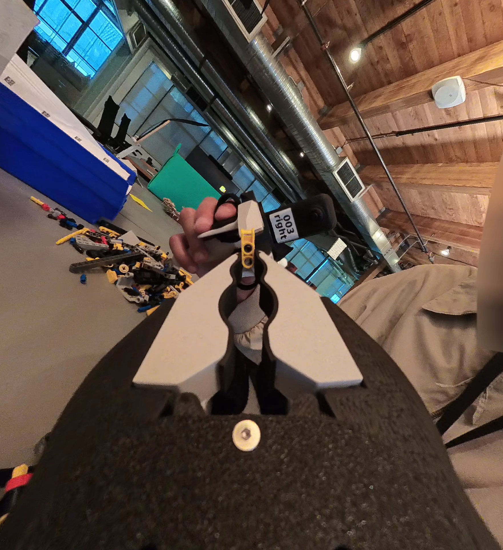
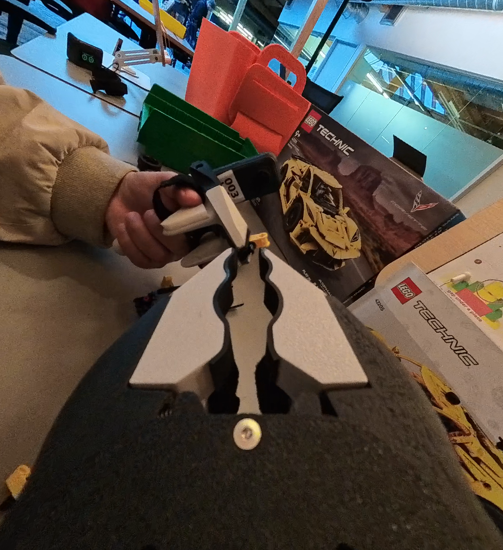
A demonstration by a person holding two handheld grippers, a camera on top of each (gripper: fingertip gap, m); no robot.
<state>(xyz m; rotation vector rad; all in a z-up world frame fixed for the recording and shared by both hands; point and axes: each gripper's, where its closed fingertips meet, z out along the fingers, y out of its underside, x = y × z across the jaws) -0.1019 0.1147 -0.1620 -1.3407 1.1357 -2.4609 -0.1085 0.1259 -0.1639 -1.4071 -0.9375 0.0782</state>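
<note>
Yellow connector piece (image 1: pixel 247 248) pinched at both grippers' tips.
Your left gripper (image 1: pixel 248 259) and right gripper (image 2: pixel 246 251) fingers nearly closed on it above the tabletop (image 1: pixel 35 312); twisting could drop it.

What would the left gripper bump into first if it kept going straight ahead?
Probably the right gripper. The left gripper is shut on a yellow piece, and the right one's fingers sit just past it, though depth is hard to judge.
</note>
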